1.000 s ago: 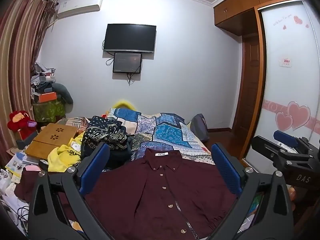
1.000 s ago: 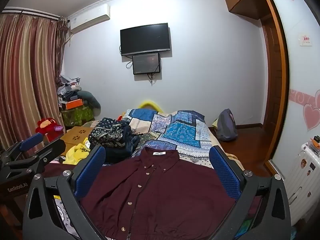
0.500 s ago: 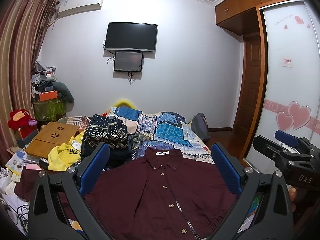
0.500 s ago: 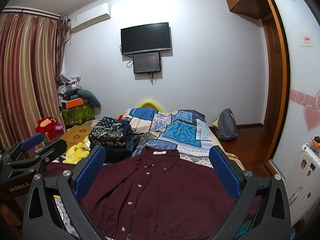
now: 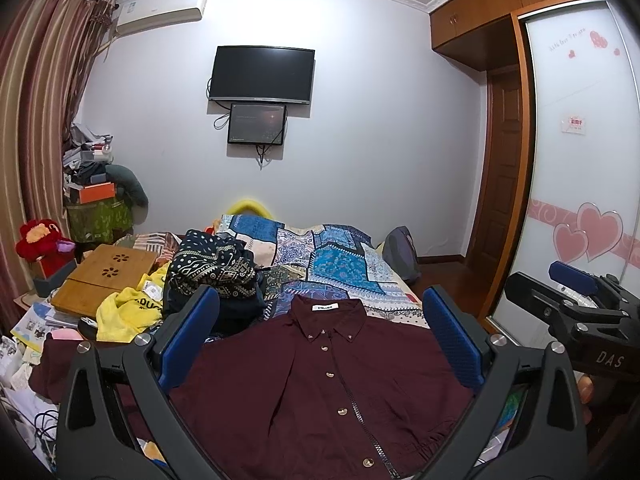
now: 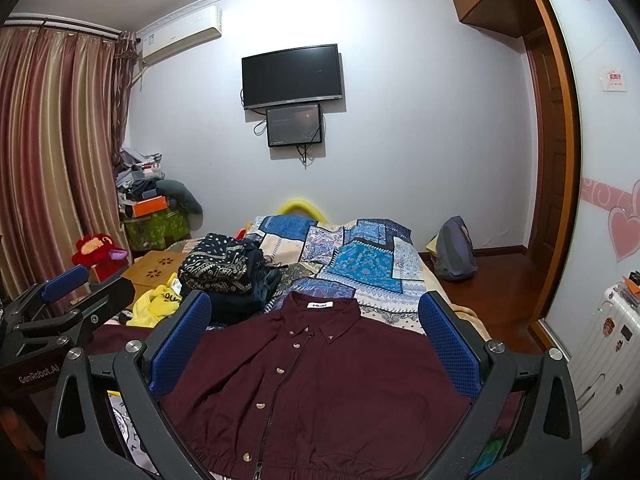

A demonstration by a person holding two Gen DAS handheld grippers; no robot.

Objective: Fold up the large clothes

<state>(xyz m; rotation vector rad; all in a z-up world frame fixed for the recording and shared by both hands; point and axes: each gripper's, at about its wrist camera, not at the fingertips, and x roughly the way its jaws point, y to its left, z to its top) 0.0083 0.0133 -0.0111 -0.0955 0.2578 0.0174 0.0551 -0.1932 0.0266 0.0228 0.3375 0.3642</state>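
While both tongs hang over the near end of the bed (image 5: pixel 352 276), nothing's actually being gripped. The left tongs (image 5: pixel 320 332) are spread wide, blue pads far apart, with the shirt (image 5: pixel 320 380) showing between them. Same deal with the right tongs (image 6: pixel 316 332), wide and holding nothing. You can spot each one from the other's camera too: the right pair pokes in at about 3 o'clock of the left view, the left pair at 9 o'clock of the right view.

That shirt is dark maroon, laid flat and face up on the bed, collar pointing to 12 o'clock toward the far wall, white label visible inside the neck. Buttons run down the front and there's a zipper lower down, elastic hem nearest the tongs. One sleeve spreads off to 9 o'clock over the edge clutter.

Under and beyond it is a blue patchwork quilt (image 6: pixel 352 256). At roughly 10 o'clock from the collar sits a pile (image 6: pixel 224 268) of dark patterned clothes, just beside the shirt, and a yellow garment (image 5: pixel 128 312) further left. A wooden tray (image 5: pixel 104 276) lies past that, with a red plush toy (image 5: pixel 40 236) near the curtain (image 6: pixel 52 160).

On the far wall: a TV (image 5: pixel 262 74) with a smaller screen (image 5: pixel 257 123) right below it, and an air conditioner (image 5: pixel 160 10) up at 11 o'clock. A grey backpack (image 6: pixel 454 248) sits on the floor at 2 o'clock, by the wardrobe.
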